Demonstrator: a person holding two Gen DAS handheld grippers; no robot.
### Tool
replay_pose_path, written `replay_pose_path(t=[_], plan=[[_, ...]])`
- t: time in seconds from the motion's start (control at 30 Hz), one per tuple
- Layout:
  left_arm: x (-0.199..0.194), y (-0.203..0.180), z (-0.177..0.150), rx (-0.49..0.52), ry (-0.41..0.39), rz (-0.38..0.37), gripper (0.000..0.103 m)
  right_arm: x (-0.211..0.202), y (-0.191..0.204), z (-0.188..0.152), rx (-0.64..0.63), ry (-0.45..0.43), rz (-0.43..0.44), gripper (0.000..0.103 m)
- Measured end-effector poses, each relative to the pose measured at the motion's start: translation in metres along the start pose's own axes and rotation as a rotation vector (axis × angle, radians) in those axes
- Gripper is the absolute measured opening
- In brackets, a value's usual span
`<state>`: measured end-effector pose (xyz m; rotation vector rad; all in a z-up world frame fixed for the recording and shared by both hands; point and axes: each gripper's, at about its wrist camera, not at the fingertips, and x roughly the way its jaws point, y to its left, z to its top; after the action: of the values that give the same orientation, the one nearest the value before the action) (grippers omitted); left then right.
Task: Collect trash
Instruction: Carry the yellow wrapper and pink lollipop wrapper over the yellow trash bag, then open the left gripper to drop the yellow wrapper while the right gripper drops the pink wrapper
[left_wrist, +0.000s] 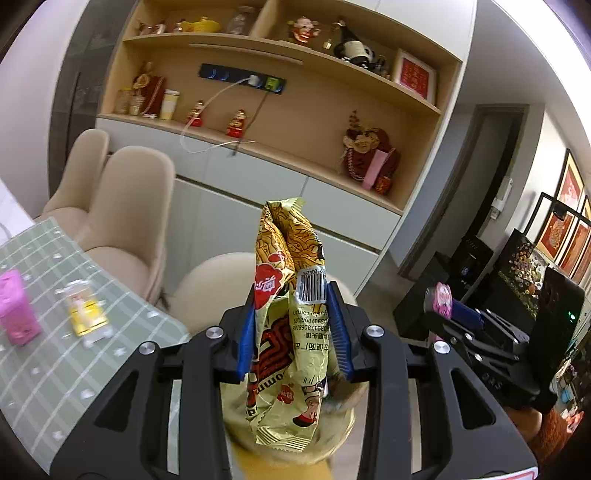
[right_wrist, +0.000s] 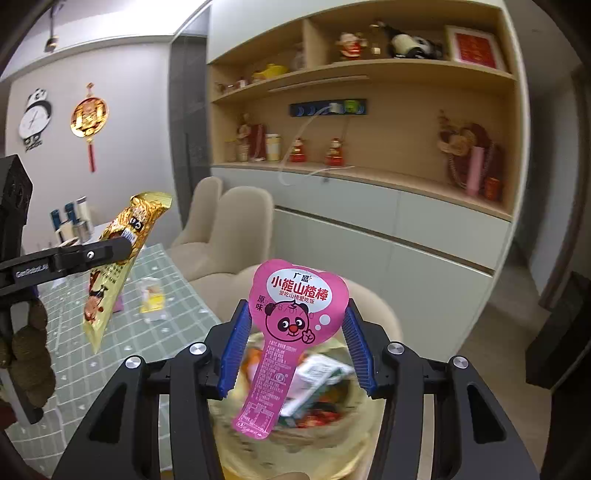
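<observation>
Left wrist view: at frame centre the left gripper (left_wrist: 291, 325) is clenched on a gold noodle wrapper (left_wrist: 288, 314), held upright. At lower left, a small yellow packet (left_wrist: 85, 312) and a pink box (left_wrist: 16, 308) lie on the green checked tablecloth (left_wrist: 55, 362).

Right wrist view: at lower centre the right gripper (right_wrist: 295, 343) pinches a pink panda lollipop wrapper (right_wrist: 291, 325) over a blurred basket (right_wrist: 332, 435) holding trash.

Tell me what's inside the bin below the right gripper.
Beneath the pink wrapper in the right gripper, the bin holds blurred packaging: something white-green, something red. The wrapper hides the rest.
</observation>
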<state>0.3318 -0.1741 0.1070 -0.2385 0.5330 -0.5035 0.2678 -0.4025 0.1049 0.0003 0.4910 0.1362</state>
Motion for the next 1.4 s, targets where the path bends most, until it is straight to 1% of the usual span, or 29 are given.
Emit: replay_pose_path(t=[0.07,0.13,0.23,0.27,0.4,0.43,0.53,0.63,0.7,0.77,0.83,0.9,1.0,1.07,1.1,1.17,1.2,1.27,1.33,1.4], plan=[[0.026,-0.007,-0.004,-0.003,0.014,-0.015,0.032,0.006,-0.017,-0.006,0.012,0.002,-0.015,0.047],[0.062,-0.013,-0.015,-0.002,0.059,-0.021,0.032,0.013,-0.033,-0.014,0.031,0.014,-0.027,0.048],[0.105,-0.018,-0.032,-0.009,0.143,-0.013,0.032,0.027,-0.057,-0.024,0.081,0.048,-0.034,0.047],[0.125,-0.018,-0.039,-0.014,0.185,-0.009,0.032,0.033,-0.065,-0.027,0.095,0.062,-0.032,0.048],[0.169,-0.020,-0.058,-0.009,0.279,0.023,0.032,0.047,-0.082,-0.031,0.101,0.089,-0.034,0.047],[0.182,-0.019,-0.063,-0.010,0.317,0.044,0.032,0.052,-0.085,-0.031,0.105,0.094,-0.031,0.048],[0.204,-0.016,-0.071,-0.030,0.392,0.052,0.032,0.062,-0.090,-0.030,0.109,0.103,-0.030,0.047],[0.222,-0.018,-0.084,0.008,0.461,0.084,0.032,0.070,-0.095,-0.031,0.120,0.110,-0.034,0.047],[0.229,-0.016,-0.090,-0.012,0.502,0.084,0.032,0.072,-0.098,-0.034,0.128,0.115,-0.037,0.047],[0.234,-0.018,-0.096,-0.018,0.527,0.082,0.032,0.073,-0.101,-0.037,0.139,0.121,-0.041,0.047],[0.236,-0.021,-0.102,0.001,0.548,0.080,0.032,0.075,-0.104,-0.040,0.147,0.129,-0.045,0.047],[0.238,-0.024,-0.107,0.012,0.558,0.077,0.033,0.076,-0.105,-0.042,0.154,0.134,-0.047,0.047],[0.236,-0.023,-0.109,0.001,0.555,0.059,0.033,0.078,-0.104,-0.043,0.150,0.142,-0.045,0.047],[0.234,-0.023,-0.107,-0.006,0.546,0.050,0.040,0.078,-0.103,-0.043,0.144,0.144,-0.044,0.047],[0.233,-0.022,-0.106,-0.011,0.542,0.042,0.041,0.079,-0.102,-0.042,0.143,0.145,-0.041,0.047],[0.229,-0.020,-0.102,-0.030,0.534,0.034,0.049,0.081,-0.101,-0.042,0.144,0.145,-0.037,0.048],[0.225,-0.017,-0.098,-0.043,0.526,0.031,0.050,0.083,-0.101,-0.042,0.143,0.146,-0.034,0.047],[0.216,-0.016,-0.088,-0.074,0.505,0.022,0.052,0.087,-0.099,-0.041,0.140,0.150,-0.024,0.047],[0.198,-0.011,-0.077,-0.101,0.462,0.016,0.054,0.091,-0.094,-0.041,0.136,0.155,-0.008,0.048],[0.175,-0.007,-0.064,-0.113,0.401,0.028,0.056,0.097,-0.089,-0.043,0.136,0.167,0.013,0.048]])
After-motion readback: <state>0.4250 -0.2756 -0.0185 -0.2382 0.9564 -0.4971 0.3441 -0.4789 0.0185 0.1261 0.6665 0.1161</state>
